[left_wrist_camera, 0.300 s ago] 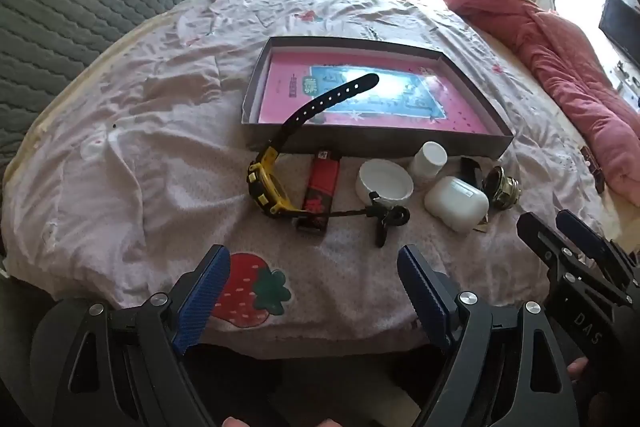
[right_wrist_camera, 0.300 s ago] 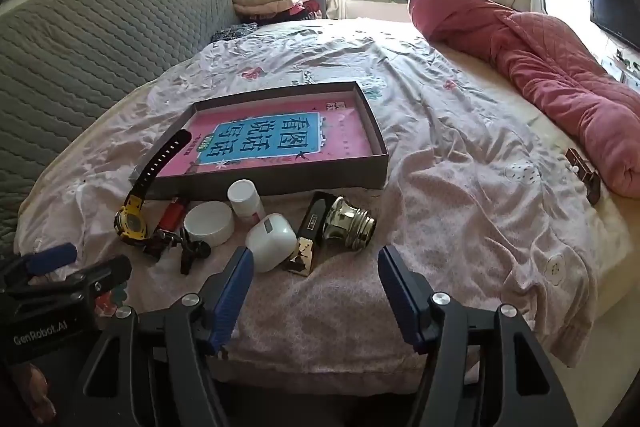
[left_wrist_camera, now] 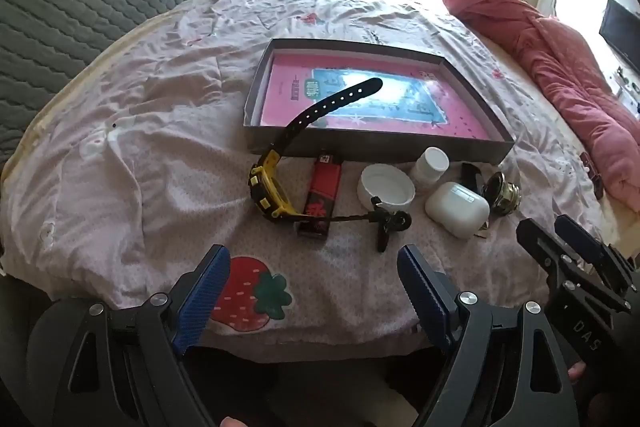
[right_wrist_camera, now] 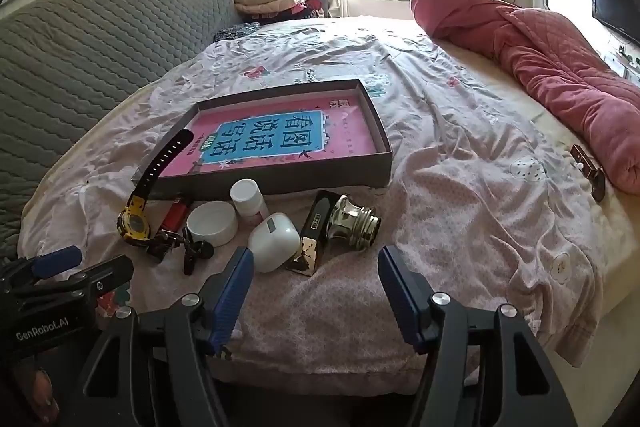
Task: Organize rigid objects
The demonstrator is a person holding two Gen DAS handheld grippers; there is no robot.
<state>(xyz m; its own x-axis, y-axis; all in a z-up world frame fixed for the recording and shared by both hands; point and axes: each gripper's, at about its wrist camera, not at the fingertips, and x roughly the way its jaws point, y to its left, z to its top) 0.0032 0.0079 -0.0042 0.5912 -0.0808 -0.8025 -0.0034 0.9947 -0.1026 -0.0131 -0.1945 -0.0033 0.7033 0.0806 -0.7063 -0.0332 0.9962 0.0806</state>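
On the bed in front of a shallow grey box [left_wrist_camera: 380, 149] [right_wrist_camera: 280, 181] with a pink printed floor lies a row of small things. They are a yellow watch [left_wrist_camera: 270, 187] [right_wrist_camera: 134, 223] with its black strap leaning on the box wall, a red lighter [left_wrist_camera: 322, 193], a white round jar [left_wrist_camera: 386, 187] [right_wrist_camera: 212, 223], a small white bottle [left_wrist_camera: 431, 165], a white earbud case [left_wrist_camera: 456, 209] [right_wrist_camera: 274, 241], a black-and-gold case [right_wrist_camera: 314, 239] and a brass fitting [right_wrist_camera: 354, 223]. My left gripper [left_wrist_camera: 312, 263] hangs open short of the lighter. My right gripper [right_wrist_camera: 316, 259] is open just before the earbud case, holding nothing.
A black clip [left_wrist_camera: 390, 223] lies on a thin cord beside the jar. A rolled red quilt [right_wrist_camera: 540, 67] runs along the bed's right side, and a grey quilted headboard [right_wrist_camera: 100, 35] rises on the left. A small dark object [right_wrist_camera: 588, 167] lies by the quilt.
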